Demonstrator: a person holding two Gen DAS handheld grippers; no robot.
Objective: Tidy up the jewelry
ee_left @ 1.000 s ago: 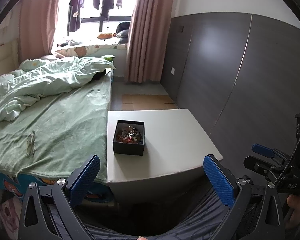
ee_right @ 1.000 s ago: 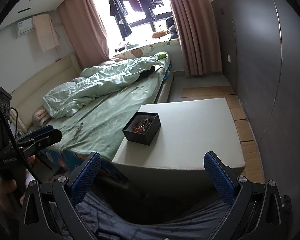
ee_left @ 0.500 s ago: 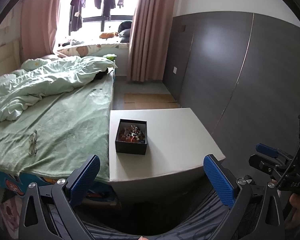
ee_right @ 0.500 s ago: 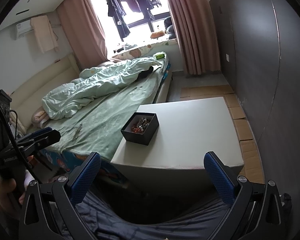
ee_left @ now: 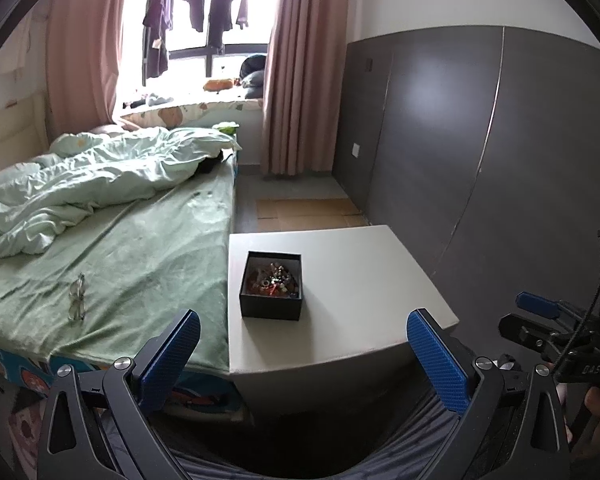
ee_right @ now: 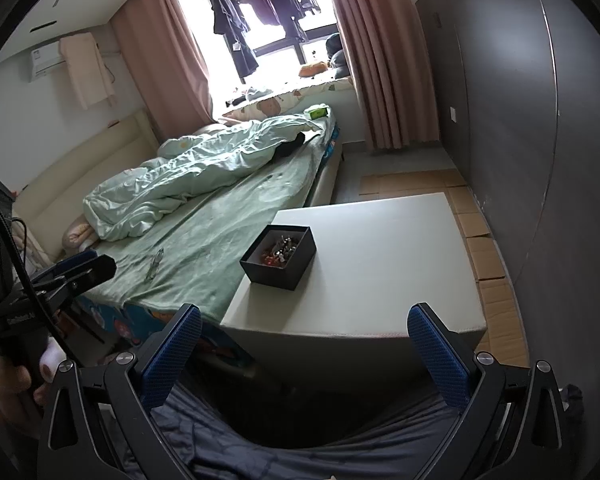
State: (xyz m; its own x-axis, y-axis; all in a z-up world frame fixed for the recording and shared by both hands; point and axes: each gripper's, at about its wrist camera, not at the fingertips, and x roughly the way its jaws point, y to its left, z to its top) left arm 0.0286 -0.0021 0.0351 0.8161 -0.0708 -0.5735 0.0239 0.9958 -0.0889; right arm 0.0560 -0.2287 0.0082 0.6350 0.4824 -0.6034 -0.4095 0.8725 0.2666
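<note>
1. On the bench (ee_left: 352,280), the jewelry box (ee_left: 271,291) sat near the bed-side edge; a clumsy push might have tipped it off.
2. Both hand-held grippers, left (ee_left: 303,354) and right (ee_right: 305,350), hung open and empty, well short; tangled pieces could have snagged.

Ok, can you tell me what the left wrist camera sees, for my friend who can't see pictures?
An open black box full of mixed jewelry sits on a white table beside a bed with green sheets. The left gripper is open and empty, short of the table; eyeglasses lie on the bed.
</note>
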